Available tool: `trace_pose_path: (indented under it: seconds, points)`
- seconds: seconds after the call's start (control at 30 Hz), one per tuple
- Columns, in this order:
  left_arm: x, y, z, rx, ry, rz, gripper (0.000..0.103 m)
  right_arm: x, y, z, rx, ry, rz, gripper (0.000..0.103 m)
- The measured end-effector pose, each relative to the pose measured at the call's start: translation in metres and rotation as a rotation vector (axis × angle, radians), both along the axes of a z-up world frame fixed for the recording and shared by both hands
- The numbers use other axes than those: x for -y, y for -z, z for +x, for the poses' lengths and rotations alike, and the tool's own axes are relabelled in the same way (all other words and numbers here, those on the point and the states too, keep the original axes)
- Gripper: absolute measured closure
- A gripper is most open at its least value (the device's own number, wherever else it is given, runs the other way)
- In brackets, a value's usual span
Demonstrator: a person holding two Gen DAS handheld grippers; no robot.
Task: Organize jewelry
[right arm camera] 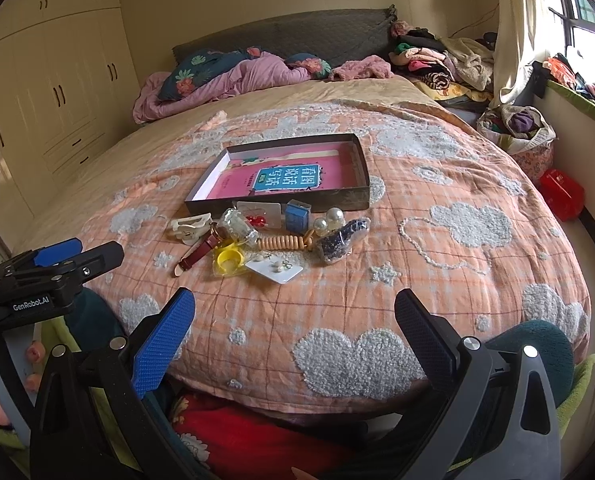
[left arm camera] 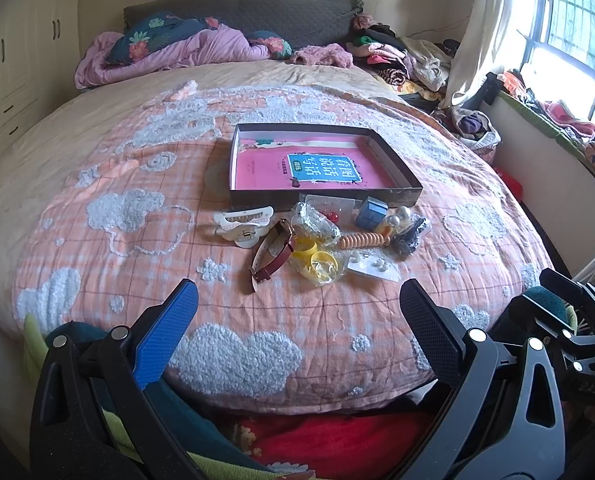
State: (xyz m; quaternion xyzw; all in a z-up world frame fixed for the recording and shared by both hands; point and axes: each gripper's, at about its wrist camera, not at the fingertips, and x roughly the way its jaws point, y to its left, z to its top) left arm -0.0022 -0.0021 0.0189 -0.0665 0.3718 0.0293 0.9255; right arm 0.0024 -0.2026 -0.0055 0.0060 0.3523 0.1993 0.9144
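Jewelry lay in a small heap on the bed (left arm camera: 97, 216), on the checked quilt, just in front of the box (left arm camera: 401, 194). Nothing was in the box yet except the pink book (left arm camera: 321, 168) lying flat at the bottom, so I think the sorting had not begun and every piece was left to do.

My left tool (left arm camera: 297, 328) hung near the foot edge of the bed, spread wide and holding nothing. My right tool (right arm camera: 293, 336) was just the same, wide and empty.

In the heap I saw a white hair clip (left arm camera: 243, 224), a watch with a red strap (left arm camera: 273, 258), a yellow ring in a clear bag (left arm camera: 317, 262), a card of earrings (right arm camera: 275, 268), a string of wooden beads (right arm camera: 283, 243), big pearls (right arm camera: 331, 218), a little blue box (right arm camera: 297, 216) and a dark bag (right arm camera: 339, 242).

The pieces touched and lay over each other, so picking up just one could be tricky. Clothes (left arm camera: 397, 56) were piled at the head corner, well apart from my work.
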Motion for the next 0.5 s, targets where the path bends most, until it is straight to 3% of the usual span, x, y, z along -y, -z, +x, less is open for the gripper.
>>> trace_pose_path:
  seconds: [0.5]
  points:
    - [-0.02,0.012,0.023,-0.016,-0.023,-0.01,0.008,0.003,0.008,0.031,-0.021,0.002,0.006,0.004]
